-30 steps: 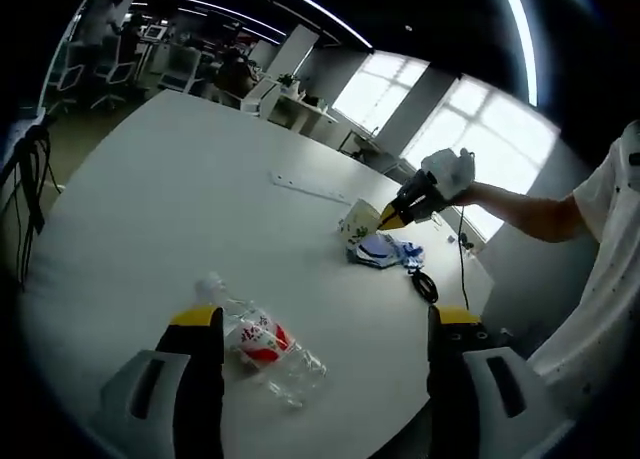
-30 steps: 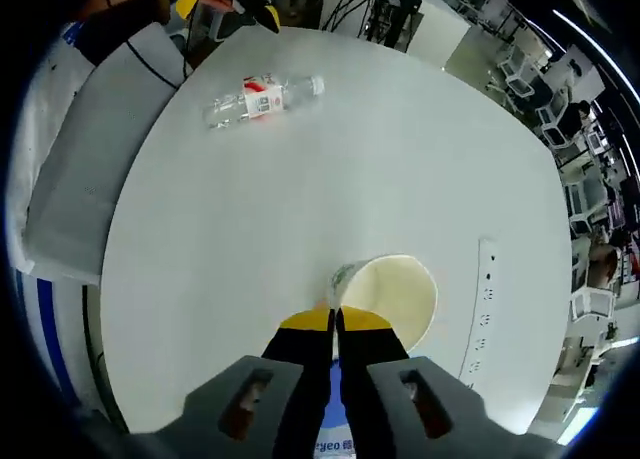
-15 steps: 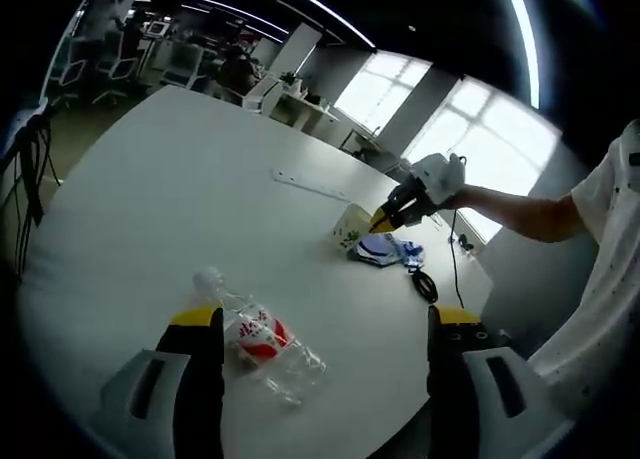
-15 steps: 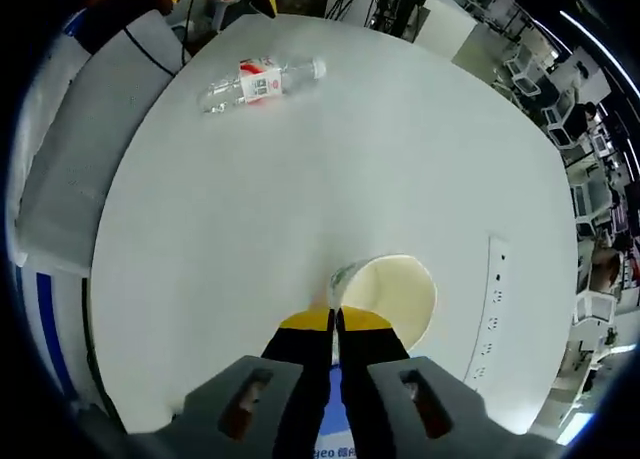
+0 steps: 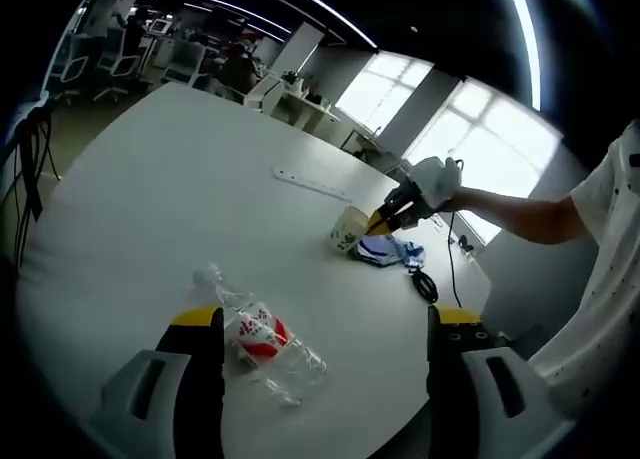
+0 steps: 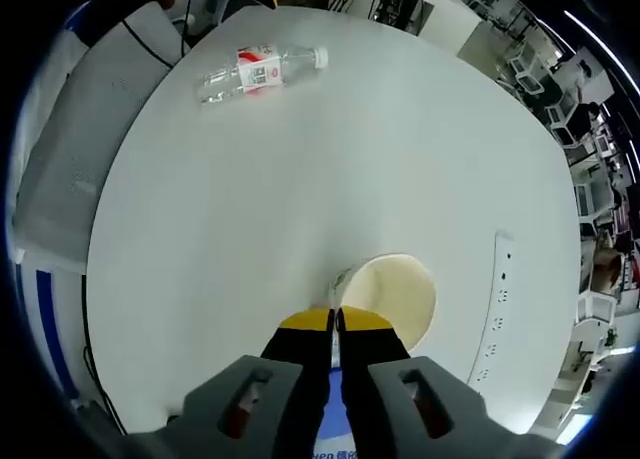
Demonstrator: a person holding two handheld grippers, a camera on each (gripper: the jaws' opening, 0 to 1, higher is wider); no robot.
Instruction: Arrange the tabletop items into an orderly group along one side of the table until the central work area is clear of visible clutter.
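A clear water bottle (image 5: 256,336) with a red label lies on its side on the white table (image 5: 170,199), just ahead of my left gripper (image 5: 325,319), which is open and holds nothing. Further off, my right gripper (image 5: 384,219) is shut on the rim of a cream paper cup (image 5: 347,229). In the right gripper view the right gripper (image 6: 335,319) pinches the near rim of the paper cup (image 6: 397,294), whose open mouth faces the camera. The water bottle (image 6: 260,69) lies far across the table.
A blue and white packet (image 5: 386,249) and a black cable (image 5: 425,284) lie beside the cup near the table's edge. A flat white power strip (image 5: 310,186) lies further in, also seen as the power strip (image 6: 495,309). A person's sleeve (image 5: 610,219) is at right.
My right gripper has carried the cup a little lower and away from the packet. The bottle and my left gripper have stayed put; both cameras shifted slightly.
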